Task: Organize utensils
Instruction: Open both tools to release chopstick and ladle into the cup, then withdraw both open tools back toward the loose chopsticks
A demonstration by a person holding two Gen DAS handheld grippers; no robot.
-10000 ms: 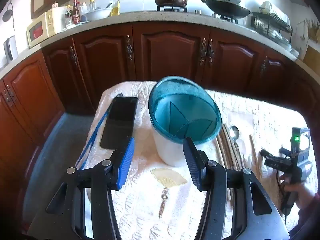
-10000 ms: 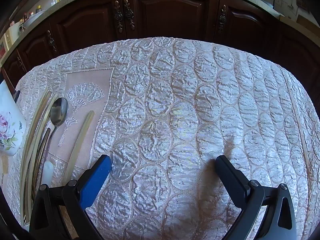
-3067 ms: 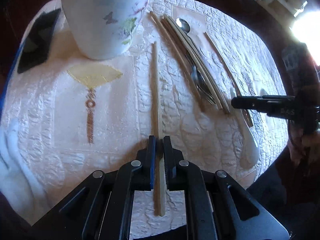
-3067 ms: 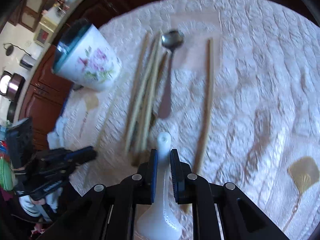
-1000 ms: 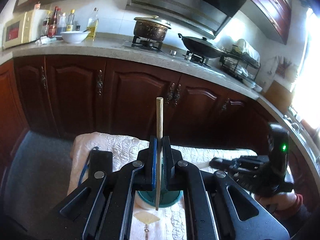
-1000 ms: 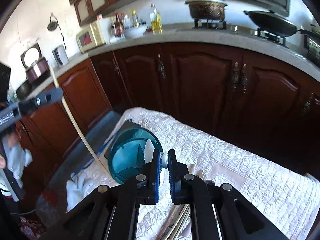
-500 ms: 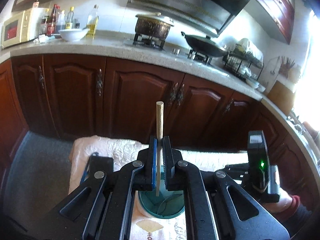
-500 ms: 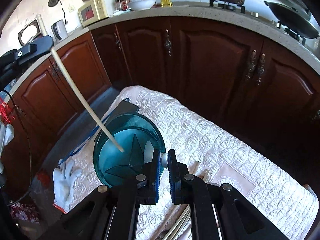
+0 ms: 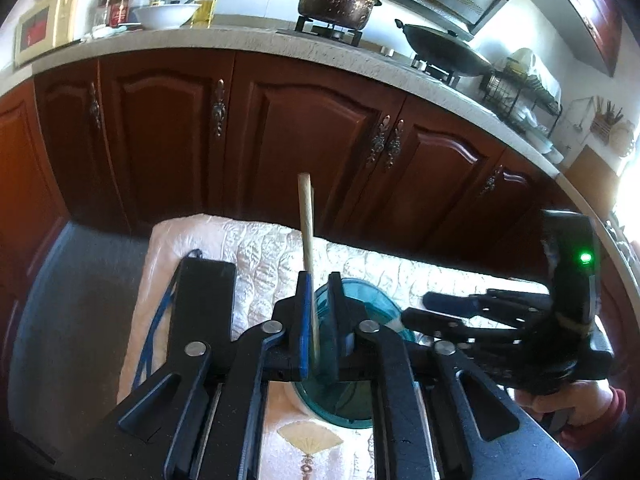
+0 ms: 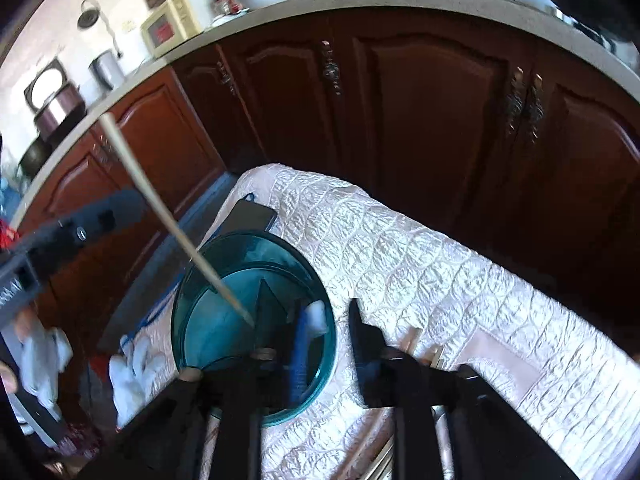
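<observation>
Left gripper (image 9: 318, 320) jaws slightly parted around pale wooden chopstick (image 9: 307, 248); right gripper (image 10: 326, 340) spread.
Centre tip over teal-rimmed holder cup (image 10: 320, 280) before release.

Both wrist views high, angled down — share teal holder (image 9: 360, 304) (image 10: 256, 280), cabinets behind.

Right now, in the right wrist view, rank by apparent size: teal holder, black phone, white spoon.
1. teal holder, by far the largest, though it is also nearest the camera
2. black phone, partly hidden behind the holder
3. white spoon, only its tip shows
</observation>
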